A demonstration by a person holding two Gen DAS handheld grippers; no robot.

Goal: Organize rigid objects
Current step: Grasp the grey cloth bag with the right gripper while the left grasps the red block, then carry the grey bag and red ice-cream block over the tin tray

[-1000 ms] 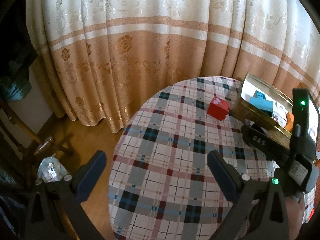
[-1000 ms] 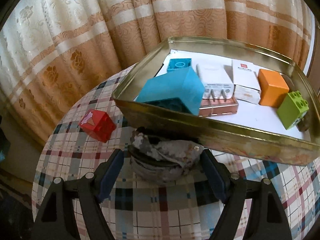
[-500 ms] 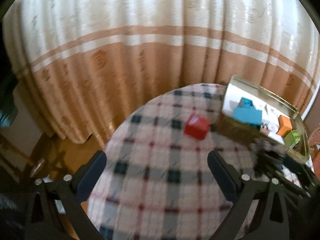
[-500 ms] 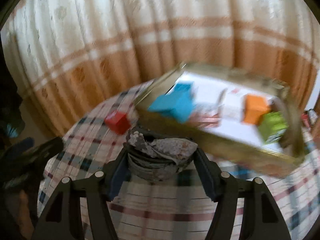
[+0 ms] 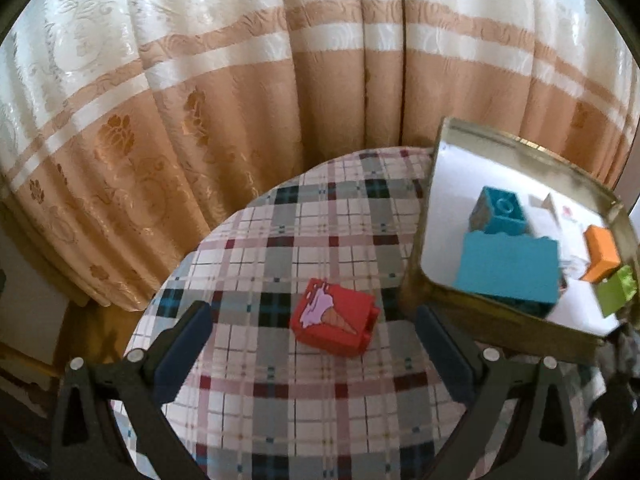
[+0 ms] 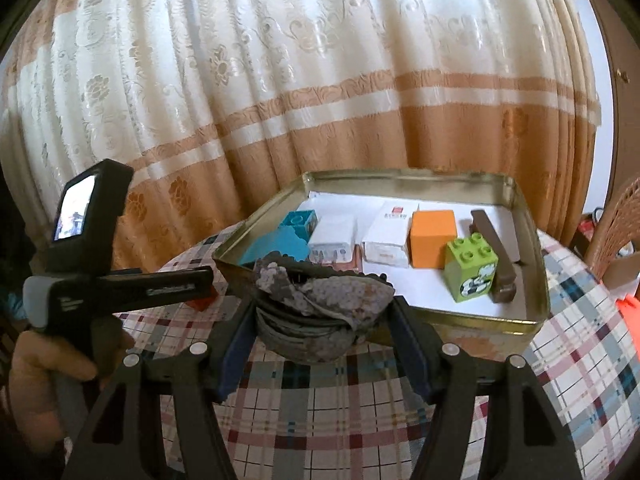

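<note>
A red block with an ice-cream picture (image 5: pixel 334 322) lies on the plaid tablecloth (image 5: pixel 280 248), between my open left gripper's (image 5: pixel 312 344) fingers and a little ahead of them. My right gripper (image 6: pixel 320 320) is shut on a grey round crumpled object (image 6: pixel 316 312), held in front of the gold tin tray (image 6: pixel 536 280). The tray (image 5: pixel 424 240) holds teal blocks (image 5: pixel 508 268), an orange block (image 6: pixel 432 238), a green block (image 6: pixel 472 270), white boxes (image 6: pixel 388 236) and a brown piece (image 6: pixel 494 256). The left gripper body (image 6: pixel 92 276) shows in the right wrist view, hiding most of the red block.
A cream and tan curtain (image 5: pixel 280 100) hangs close behind the round table. The table edge (image 5: pixel 188 252) drops to a wooden floor at left. A wicker chair (image 6: pixel 620 232) stands at the far right.
My left gripper swung right and closer, so the red block now lies between its fingers. My right gripper pulled back and rose with the grey object still held.
</note>
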